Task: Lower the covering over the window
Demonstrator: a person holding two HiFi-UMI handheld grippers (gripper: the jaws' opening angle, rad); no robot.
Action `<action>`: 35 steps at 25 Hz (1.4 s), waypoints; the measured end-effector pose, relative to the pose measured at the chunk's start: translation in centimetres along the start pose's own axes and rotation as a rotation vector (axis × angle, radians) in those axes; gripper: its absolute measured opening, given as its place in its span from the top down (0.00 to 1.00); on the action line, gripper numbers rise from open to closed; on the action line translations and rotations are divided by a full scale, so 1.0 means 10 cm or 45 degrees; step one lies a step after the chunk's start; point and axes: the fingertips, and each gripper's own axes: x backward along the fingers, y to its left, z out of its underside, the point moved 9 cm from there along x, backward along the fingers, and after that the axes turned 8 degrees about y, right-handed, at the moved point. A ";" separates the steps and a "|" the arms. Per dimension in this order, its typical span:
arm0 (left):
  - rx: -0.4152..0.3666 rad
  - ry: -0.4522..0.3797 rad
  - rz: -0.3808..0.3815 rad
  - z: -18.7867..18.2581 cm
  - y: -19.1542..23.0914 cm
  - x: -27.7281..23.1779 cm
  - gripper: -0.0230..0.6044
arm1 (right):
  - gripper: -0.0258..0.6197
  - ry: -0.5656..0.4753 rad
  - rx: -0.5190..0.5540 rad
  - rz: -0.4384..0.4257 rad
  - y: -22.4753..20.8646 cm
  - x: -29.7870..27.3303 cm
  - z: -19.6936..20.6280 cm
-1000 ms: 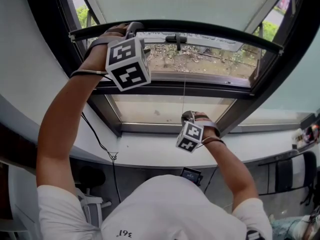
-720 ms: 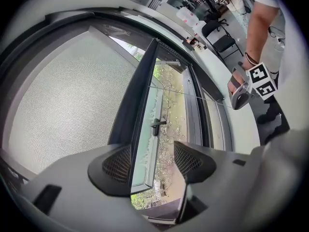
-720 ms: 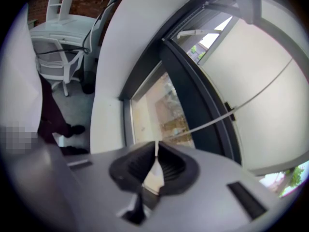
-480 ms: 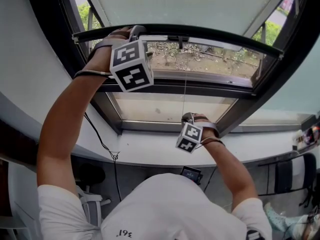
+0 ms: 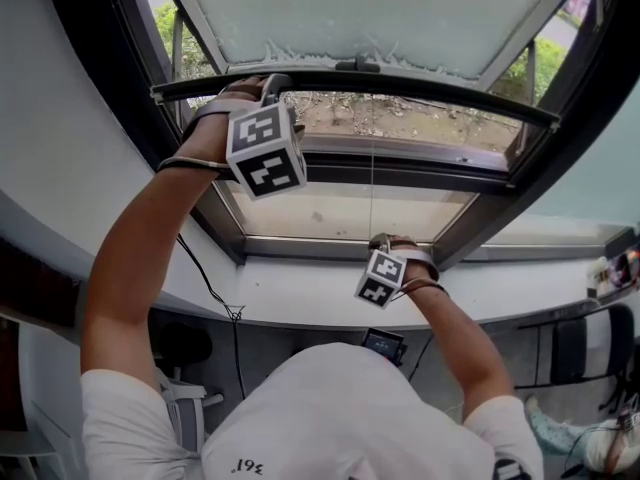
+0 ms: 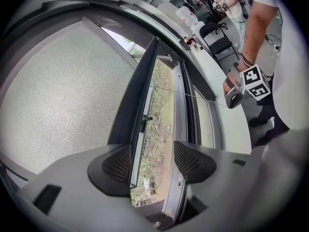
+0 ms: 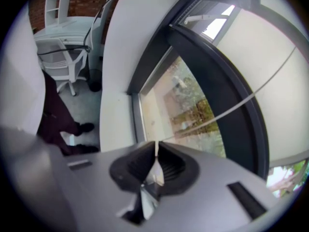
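A pale mesh blind [image 5: 370, 8] covers the top of the window and ends in a dark bottom bar [image 5: 400, 83]. My left gripper [image 5: 272, 80] is at the bar's left end. In the left gripper view the bar [image 6: 140, 95] runs in between the jaws of my left gripper [image 6: 152, 166], close to the left pad, with daylight on the other side; the jaws stand open. A thin cord [image 5: 372, 188] drops from the bar's middle to my right gripper [image 5: 378, 240] above the sill. In the right gripper view my right gripper [image 7: 155, 161] is shut on the cord [image 7: 231, 108].
The window's dark cross rail [image 5: 350, 163] lies below the bar, and a white sill [image 5: 300, 298] below that. A black cable [image 5: 205, 278] hangs off the sill at the left. A small dark device [image 5: 382, 345] and a black chair [image 5: 575, 343] are below.
The bottom bar has come down toward the cross rail, with my left gripper moving along with it. My right gripper has dropped slightly with the cord.
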 end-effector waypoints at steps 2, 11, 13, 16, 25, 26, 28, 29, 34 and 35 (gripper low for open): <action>0.003 -0.002 -0.003 0.00 -0.01 0.00 0.54 | 0.91 -0.003 -0.019 -0.001 0.00 -0.01 0.01; -0.016 0.021 -0.022 0.00 -0.09 -0.06 0.53 | 0.91 -0.035 -0.011 0.050 0.07 -0.09 -0.01; -0.006 0.016 -0.019 0.00 -0.10 -0.05 0.53 | 0.91 -0.046 -0.028 0.055 0.07 -0.09 -0.01; -0.001 0.017 -0.015 0.00 -0.10 -0.05 0.53 | 0.91 -0.051 -0.055 0.052 0.09 -0.09 0.00; 0.021 0.025 0.030 0.02 -0.25 -0.15 0.52 | 0.91 -0.016 -0.049 0.011 0.23 -0.15 0.06; 0.022 0.028 0.040 0.03 -0.28 -0.17 0.52 | 0.91 -0.008 -0.045 0.001 0.26 -0.17 0.07; 0.026 0.034 0.062 0.04 -0.35 -0.22 0.52 | 0.91 0.008 -0.038 -0.023 0.32 -0.21 0.09; 0.027 0.036 0.073 0.05 -0.39 -0.25 0.52 | 0.91 0.015 -0.035 -0.035 0.35 -0.22 0.10; 0.038 0.039 0.100 0.08 -0.51 -0.33 0.51 | 0.91 0.031 -0.042 -0.070 0.46 -0.29 0.15; 0.039 0.038 0.102 0.08 -0.52 -0.34 0.51 | 0.91 0.031 -0.047 -0.073 0.46 -0.30 0.16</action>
